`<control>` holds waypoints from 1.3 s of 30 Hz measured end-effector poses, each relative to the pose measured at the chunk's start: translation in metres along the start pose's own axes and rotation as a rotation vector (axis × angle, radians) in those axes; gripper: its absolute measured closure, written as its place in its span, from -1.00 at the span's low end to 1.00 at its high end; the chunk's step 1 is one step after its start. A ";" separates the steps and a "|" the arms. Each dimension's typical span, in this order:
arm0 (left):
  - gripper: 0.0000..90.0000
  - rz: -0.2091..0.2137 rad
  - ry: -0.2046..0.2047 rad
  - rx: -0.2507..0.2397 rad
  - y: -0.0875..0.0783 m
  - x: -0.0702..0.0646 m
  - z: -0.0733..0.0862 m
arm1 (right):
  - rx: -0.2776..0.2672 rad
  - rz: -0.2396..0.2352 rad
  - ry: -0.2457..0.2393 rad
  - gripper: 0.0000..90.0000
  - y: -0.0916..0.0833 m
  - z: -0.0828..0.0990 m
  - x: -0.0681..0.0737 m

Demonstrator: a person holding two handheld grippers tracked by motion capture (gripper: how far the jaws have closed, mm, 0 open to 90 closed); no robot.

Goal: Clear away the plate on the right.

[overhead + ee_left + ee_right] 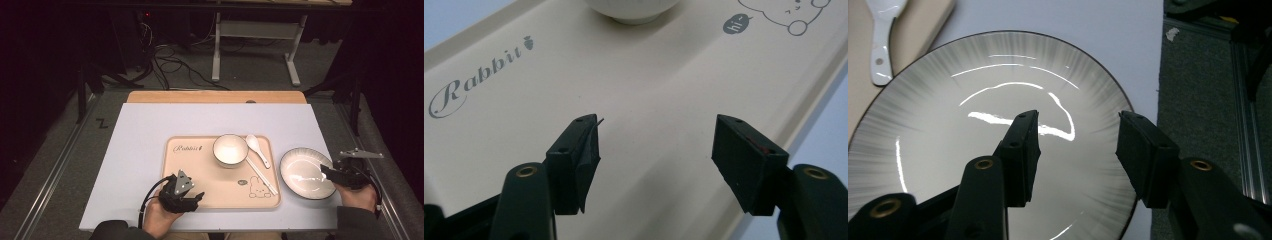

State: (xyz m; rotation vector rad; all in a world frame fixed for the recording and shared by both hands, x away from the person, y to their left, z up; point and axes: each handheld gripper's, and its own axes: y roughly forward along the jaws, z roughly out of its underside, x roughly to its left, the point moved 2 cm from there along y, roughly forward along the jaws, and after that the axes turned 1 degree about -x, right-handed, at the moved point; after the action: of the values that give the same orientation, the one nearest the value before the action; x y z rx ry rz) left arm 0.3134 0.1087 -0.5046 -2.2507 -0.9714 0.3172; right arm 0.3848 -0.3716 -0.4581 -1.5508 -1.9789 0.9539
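Note:
A beige tray (190, 170) printed "Rabbit" lies on the white tabletop (150, 125). On it stand a white bowl (230, 150), a white spoon (257, 148) and a pair of chopsticks (262, 176). To its right, off the tray, sits a grey-streaked plate (306, 173). My left gripper (196, 198) hovers open over the tray's near left part (649, 85), nothing between its jaws (656, 145); the bowl (631, 10) is ahead of it. My right gripper (329, 173) is open at the plate's right rim (948, 110); one jaw stands over the plate, the other by its edge (1078, 135).
The spoon (882, 35) lies on the tray's right edge, just left of the plate. The tabletop ends close beyond the plate, with grey floor (1198, 100) and a metal rail past it. A white metal stand (255, 45) and cables lie behind the table.

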 end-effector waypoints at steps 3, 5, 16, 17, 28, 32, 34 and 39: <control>-0.20 0.001 0.003 0.005 0.001 -0.001 0.000 | 0.025 0.009 0.014 0.16 0.003 0.001 -0.008; -0.20 0.001 0.006 0.007 0.001 -0.001 0.000 | 0.042 0.012 0.024 0.16 0.005 0.002 -0.013; -0.21 -0.001 0.000 0.001 0.002 0.000 0.000 | 0.119 -0.039 0.083 0.28 0.023 0.009 -0.032; -0.21 -0.002 0.000 -0.001 0.002 0.000 0.000 | 0.120 -0.043 0.091 0.29 0.024 0.009 -0.033; -0.21 -0.026 0.040 0.006 0.003 -0.005 0.000 | 0.155 -0.105 0.110 0.53 0.037 0.011 -0.038; -0.21 -0.029 0.042 0.013 0.005 -0.004 0.000 | 0.159 -0.130 0.129 0.59 0.038 0.012 -0.041; -0.21 -0.029 0.044 0.014 0.005 -0.004 0.000 | 0.163 -0.144 0.134 0.61 0.038 0.012 -0.043; -0.21 -0.029 0.052 0.020 0.007 -0.006 -0.001 | 0.172 -0.159 0.144 0.66 0.038 0.011 -0.045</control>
State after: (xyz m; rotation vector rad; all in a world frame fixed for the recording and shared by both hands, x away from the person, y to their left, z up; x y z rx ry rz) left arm 0.3132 0.1007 -0.5086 -2.2136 -0.9684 0.2535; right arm 0.4140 -0.4129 -0.4903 -1.3099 -1.8376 0.8959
